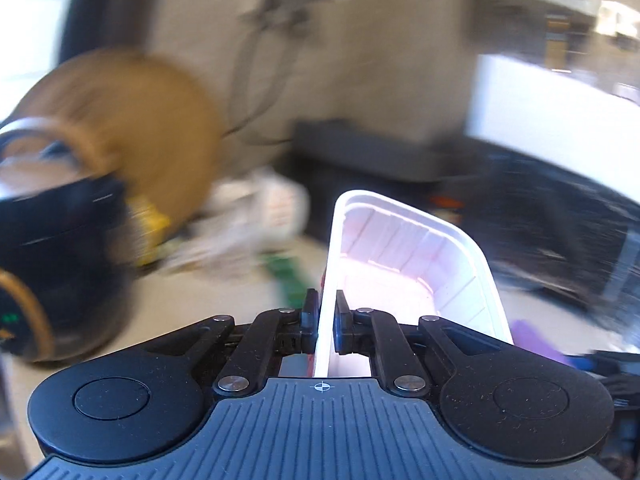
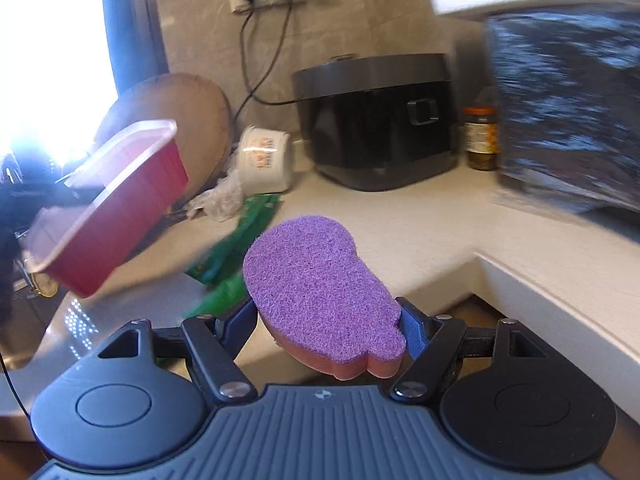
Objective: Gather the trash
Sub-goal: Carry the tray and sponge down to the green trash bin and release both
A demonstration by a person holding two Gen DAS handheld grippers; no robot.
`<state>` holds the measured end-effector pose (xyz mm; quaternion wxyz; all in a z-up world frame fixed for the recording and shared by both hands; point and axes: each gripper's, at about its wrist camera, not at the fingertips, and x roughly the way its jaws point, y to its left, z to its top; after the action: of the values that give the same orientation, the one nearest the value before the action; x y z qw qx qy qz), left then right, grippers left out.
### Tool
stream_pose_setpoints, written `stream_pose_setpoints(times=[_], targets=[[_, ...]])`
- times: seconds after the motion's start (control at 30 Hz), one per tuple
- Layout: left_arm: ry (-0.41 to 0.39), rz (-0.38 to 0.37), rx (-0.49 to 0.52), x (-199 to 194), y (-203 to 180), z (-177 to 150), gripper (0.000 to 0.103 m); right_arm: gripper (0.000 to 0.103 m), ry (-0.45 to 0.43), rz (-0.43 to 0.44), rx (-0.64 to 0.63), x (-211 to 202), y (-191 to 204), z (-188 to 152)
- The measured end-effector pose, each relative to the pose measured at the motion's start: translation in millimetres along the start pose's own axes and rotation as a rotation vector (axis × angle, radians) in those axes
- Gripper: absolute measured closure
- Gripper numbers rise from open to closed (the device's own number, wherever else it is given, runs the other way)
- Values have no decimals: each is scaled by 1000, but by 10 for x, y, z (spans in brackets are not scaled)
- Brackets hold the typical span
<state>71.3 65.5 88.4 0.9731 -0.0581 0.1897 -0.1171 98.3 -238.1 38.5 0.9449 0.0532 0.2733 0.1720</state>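
**Thin rim pinch on tray is the weak point**

Left gripper fingers clamped on red tray rim only, tray in the air above worktop; may swing, slip. Right gripper fingers spread wide, clamping purple sponge. Green wrapper, cup remain.

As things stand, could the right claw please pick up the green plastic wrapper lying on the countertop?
Probably not yet: the right claw is shut on a purple sponge, which fills it. The green plastic wrapper lies uncovered on the pale countertop just ahead.
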Motion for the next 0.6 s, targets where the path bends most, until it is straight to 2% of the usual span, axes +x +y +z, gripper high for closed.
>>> stream_pose_setpoints(times=[0.07,0.13,0.2,0.27,0.37,0.43,0.53,0.6], targets=[[-27,-105,16,-80,-336,-152,93,29,-4,-26,22,-125,-155,-160],[-26,-224,-9,-102,-622,-379,93,29,3,-73,50,-230,-339,-339],[3,-339,-32,7,-855,-641,93,29,15,-144,71,-339,-540,-535],[57,-414,-24,232,-1093,-919,93,29,37,-230,92,-448,-748,-740],[170,-430,22,675,-1362,-1342,93,29,63,-372,141,-636,-1077,-1060],[291,-437,44,1039,-1516,-1676,93,29,68,-438,182,-775,-1263,-1287],[488,-422,97,1581,-1731,-2295,93,29,71,-477,230,-935,-1418,-1596],[590,-380,144,1923,-1853,-2693,93,29,75,-482,256,-972,-1474,-1761]])
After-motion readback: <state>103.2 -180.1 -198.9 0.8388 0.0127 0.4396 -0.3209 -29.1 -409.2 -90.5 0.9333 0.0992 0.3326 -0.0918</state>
